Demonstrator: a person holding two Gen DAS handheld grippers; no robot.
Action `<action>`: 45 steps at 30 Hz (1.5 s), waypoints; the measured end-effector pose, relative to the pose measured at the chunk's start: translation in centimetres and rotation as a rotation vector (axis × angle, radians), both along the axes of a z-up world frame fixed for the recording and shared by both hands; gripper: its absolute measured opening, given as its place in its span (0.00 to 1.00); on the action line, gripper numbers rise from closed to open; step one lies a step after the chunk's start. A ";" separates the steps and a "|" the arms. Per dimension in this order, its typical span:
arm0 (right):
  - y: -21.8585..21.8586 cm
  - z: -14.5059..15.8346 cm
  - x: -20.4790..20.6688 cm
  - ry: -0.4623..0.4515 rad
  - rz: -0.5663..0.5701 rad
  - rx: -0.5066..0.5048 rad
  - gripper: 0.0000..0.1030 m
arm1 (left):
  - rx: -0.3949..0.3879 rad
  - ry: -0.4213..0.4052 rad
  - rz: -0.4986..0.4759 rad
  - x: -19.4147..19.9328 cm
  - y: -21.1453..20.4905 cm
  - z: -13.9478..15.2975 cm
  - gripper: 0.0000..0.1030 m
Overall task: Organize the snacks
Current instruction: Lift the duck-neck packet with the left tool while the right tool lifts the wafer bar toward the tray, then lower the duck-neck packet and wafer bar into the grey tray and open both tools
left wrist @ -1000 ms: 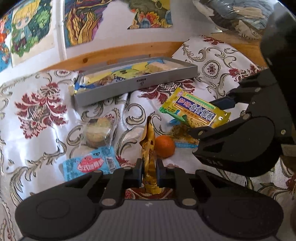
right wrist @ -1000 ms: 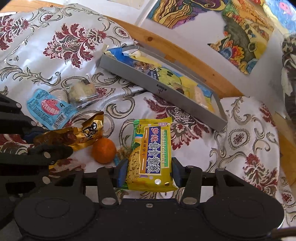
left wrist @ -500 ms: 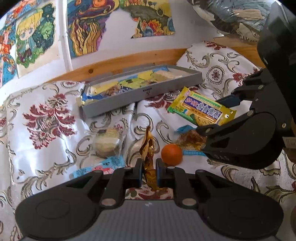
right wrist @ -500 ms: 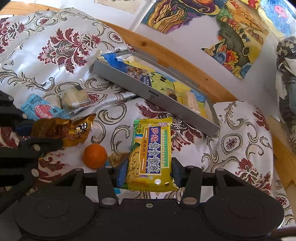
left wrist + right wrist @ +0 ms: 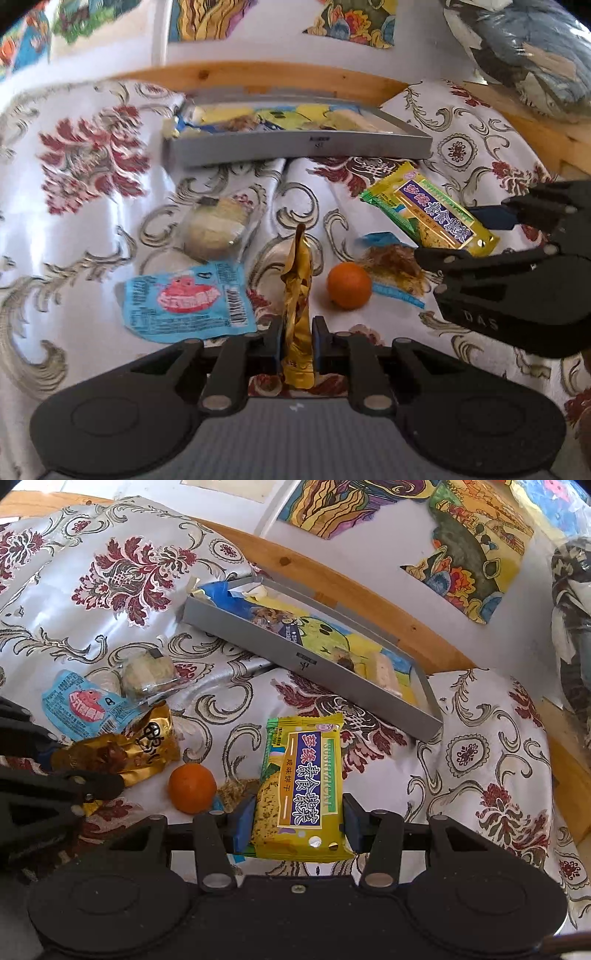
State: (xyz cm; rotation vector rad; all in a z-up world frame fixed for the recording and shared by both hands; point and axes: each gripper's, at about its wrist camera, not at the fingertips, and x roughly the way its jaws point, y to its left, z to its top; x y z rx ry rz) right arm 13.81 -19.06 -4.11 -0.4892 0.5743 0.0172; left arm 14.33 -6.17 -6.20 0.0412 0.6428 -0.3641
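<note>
I am carrying 2 snacks at once. The left hand-held gripper (image 5: pixel 297 341) is clamped on a gold foil snack packet (image 5: pixel 297 295), gripped edge-on near its lower end so it stands upright between the pads. The right hand-held gripper (image 5: pixel 293 825) is clamped across the width of a yellow-green biscuit packet (image 5: pixel 301 779), holding it flat with the label up. Both packets hang above the tabletop's floral cloth (image 5: pixel 122 568), a little short of the grey tray (image 5: pixel 310 666).

The tray lies at the back by the wooden edge and already holds several wrapped snacks. On the cloth between me and the tray lie a small orange (image 5: pixel 349 285), a clear packet of shredded brown snack (image 5: pixel 393 267), a blue packet with a pink cartoon (image 5: pixel 186 301) and a round pastry in clear wrap (image 5: pixel 216 230).

My worries from here: the gold packet is thin and slippery, held only by a narrow strip, so it could twist or slide out on the way. The 2 grippers sit close together and could bump as both reach the same tray. The tray is fairly full, so a packet dropped carelessly may rest on the rim and tip out.
</note>
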 end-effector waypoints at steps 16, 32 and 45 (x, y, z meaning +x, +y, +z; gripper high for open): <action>0.2 -0.3 0.2 -0.006 0.016 -0.022 0.49 | -0.003 -0.023 0.017 2.1 -1.0 0.2 0.13; -2.5 4.3 1.7 -0.170 0.043 0.011 0.49 | -0.030 -0.134 0.091 3.1 -2.5 7.1 0.14; -5.5 6.5 10.2 -0.354 0.070 0.109 0.49 | -0.084 -0.117 0.314 14.1 -2.6 12.2 0.14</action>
